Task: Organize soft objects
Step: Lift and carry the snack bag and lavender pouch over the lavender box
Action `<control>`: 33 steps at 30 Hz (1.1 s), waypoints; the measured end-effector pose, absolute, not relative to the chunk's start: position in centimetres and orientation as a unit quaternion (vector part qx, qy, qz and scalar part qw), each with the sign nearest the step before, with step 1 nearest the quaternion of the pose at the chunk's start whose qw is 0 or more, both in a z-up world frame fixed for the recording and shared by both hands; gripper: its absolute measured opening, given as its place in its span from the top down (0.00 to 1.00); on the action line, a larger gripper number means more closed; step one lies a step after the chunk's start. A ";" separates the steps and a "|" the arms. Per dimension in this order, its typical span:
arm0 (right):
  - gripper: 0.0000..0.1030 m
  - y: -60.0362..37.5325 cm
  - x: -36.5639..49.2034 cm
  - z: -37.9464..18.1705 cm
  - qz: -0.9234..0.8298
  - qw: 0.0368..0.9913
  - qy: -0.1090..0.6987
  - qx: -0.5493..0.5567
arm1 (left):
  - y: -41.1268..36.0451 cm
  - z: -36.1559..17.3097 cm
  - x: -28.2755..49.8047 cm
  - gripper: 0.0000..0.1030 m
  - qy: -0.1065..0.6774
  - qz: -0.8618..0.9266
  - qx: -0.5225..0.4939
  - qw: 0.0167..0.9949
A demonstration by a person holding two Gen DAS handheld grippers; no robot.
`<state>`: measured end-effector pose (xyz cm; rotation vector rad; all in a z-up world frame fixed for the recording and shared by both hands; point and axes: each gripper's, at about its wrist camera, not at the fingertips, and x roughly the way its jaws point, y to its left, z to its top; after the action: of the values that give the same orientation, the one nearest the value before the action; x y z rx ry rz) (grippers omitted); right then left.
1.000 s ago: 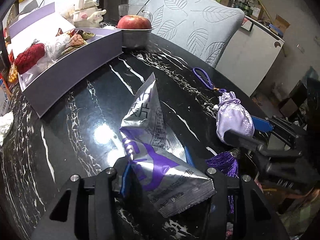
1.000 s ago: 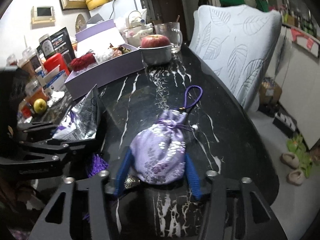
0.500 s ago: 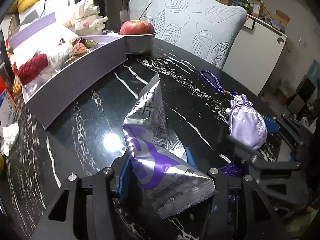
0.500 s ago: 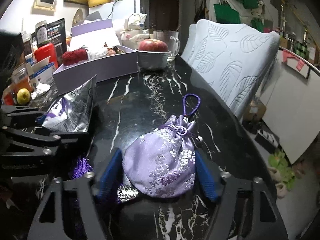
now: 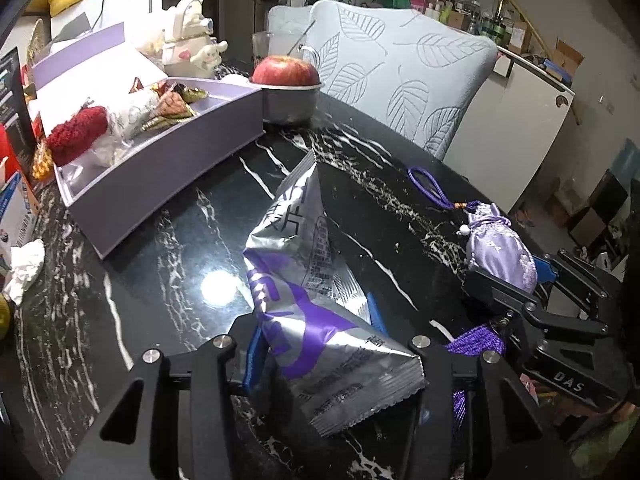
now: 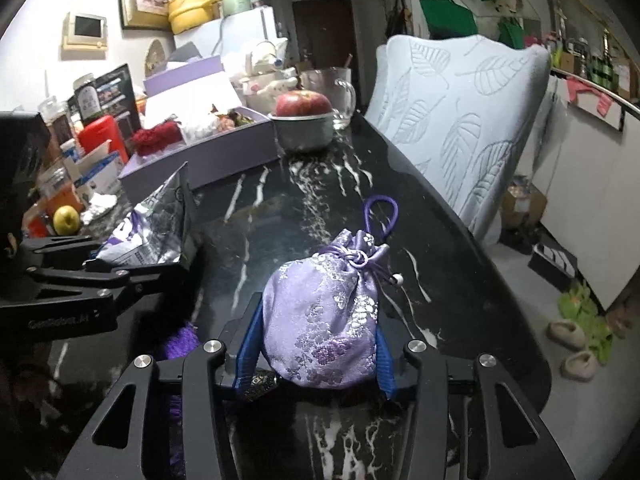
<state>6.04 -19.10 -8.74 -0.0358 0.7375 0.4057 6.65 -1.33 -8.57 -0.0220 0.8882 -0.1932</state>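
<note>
One pouch, one packet

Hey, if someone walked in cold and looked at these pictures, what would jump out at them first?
Probably the shiny silver and purple snack packet clamped in the left gripper over the black marble table. Next, the lilac embroidered pouch, squeezed between the blue fingers of the right gripper, whose fingers have just been closing on it. Farther back, a red apple sits in a metal bowl beside the open purple box.
</note>
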 end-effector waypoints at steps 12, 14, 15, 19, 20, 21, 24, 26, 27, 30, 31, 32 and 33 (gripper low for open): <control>0.54 -19.0 3.5 -4.5 0.239 0.920 0.312 -0.012 | -0.6 -4.6 4.6 0.56 0.386 -0.087 -0.009 0.918; 0.54 -19.0 3.0 -3.5 0.248 0.921 0.301 -0.012 | -0.4 -3.7 4.3 0.56 0.377 -0.087 -0.012 0.922; 0.54 -19.0 2.8 -3.2 0.251 0.921 0.297 -0.012 | -0.3 -3.2 4.0 0.56 0.371 -0.088 -0.014 0.924; 0.54 -18.6 2.3 -1.3 0.271 0.922 0.276 -0.010 | 0.1 -0.8 3.2 0.56 0.347 -0.084 -0.012 0.934; 0.54 -18.5 2.2 -0.8 0.278 0.922 0.270 -0.009 | 0.2 -0.4 3.1 0.56 0.342 -0.083 -0.011 0.936; 0.54 -18.3 2.1 -0.2 0.284 0.922 0.263 -0.008 | 0.4 0.3 3.0 0.56 0.335 -0.080 -0.009 0.939; 0.54 -17.9 2.1 1.1 0.296 0.922 0.249 -0.008 | 1.0 2.1 2.6 0.56 0.317 -0.070 -0.006 0.946; 0.54 -17.6 2.2 2.0 0.309 0.921 0.238 -0.007 | 1.3 3.0 2.2 0.56 0.305 -0.064 -0.001 0.950; 0.54 -17.4 2.2 2.5 0.313 0.921 0.233 -0.008 | 1.5 3.8 2.1 0.56 0.297 -0.059 0.002 0.953; 0.54 -16.8 2.4 4.0 0.327 0.920 0.214 -0.012 | 2.1 5.4 2.0 0.56 0.277 -0.053 0.005 0.959; 0.54 -16.4 2.5 4.7 0.332 0.920 0.205 -0.015 | 2.3 6.0 2.0 0.56 0.270 -0.049 0.009 0.962; 0.54 -16.2 2.6 5.2 0.337 0.920 0.199 -0.017 | 2.4 6.5 2.0 0.56 0.263 -0.047 0.011 0.963; 0.54 -15.9 2.8 5.8 0.342 0.920 0.192 -0.019 | 2.6 6.9 2.0 0.56 0.258 -0.046 0.013 0.965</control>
<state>2.75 -15.94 5.77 -0.0396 0.3945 0.7023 2.02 2.61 6.91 0.0259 0.5218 -0.0924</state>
